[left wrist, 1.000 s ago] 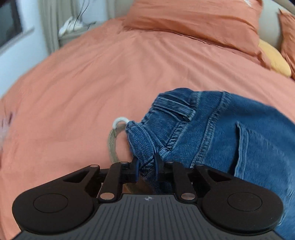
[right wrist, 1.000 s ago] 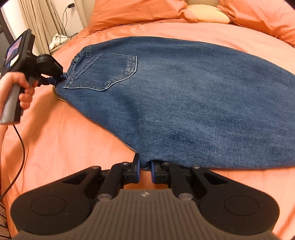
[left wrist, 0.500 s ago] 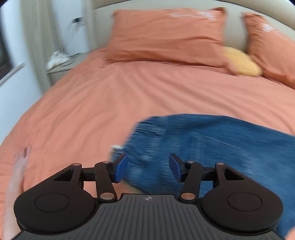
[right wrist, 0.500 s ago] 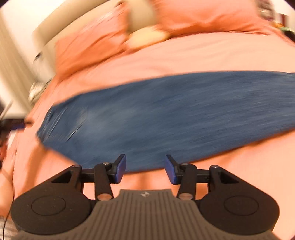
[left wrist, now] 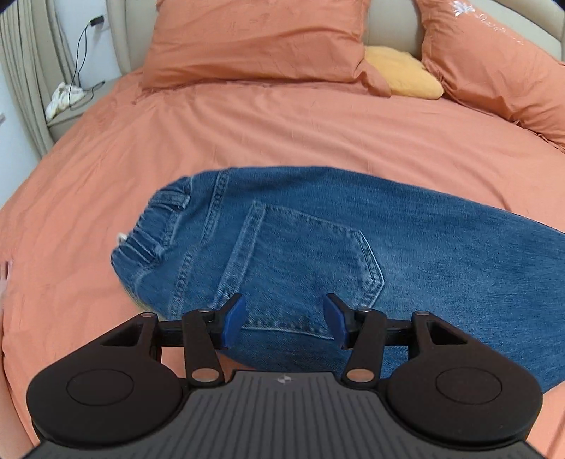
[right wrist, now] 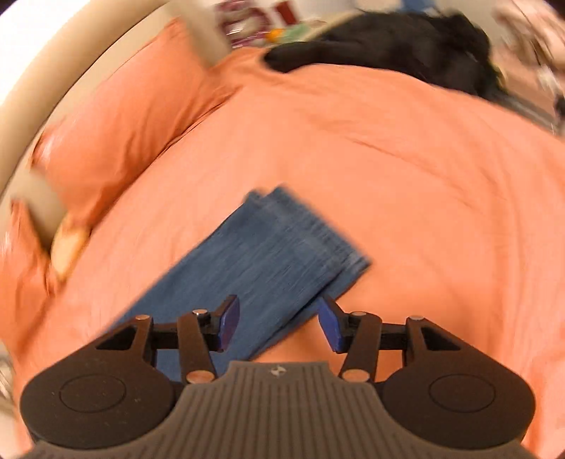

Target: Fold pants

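The jeans (left wrist: pixel 353 240) are laid flat on the bed (left wrist: pixel 247 134); the fingers of the left gripper (left wrist: pixel 284 319) and the right gripper (right wrist: pixel 279 323) are spread apart, with nothing held.

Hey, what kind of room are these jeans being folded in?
Most likely a bedroom: the blue denim jeans lie on an orange duvet-covered bed, with orange pillows against a beige headboard.
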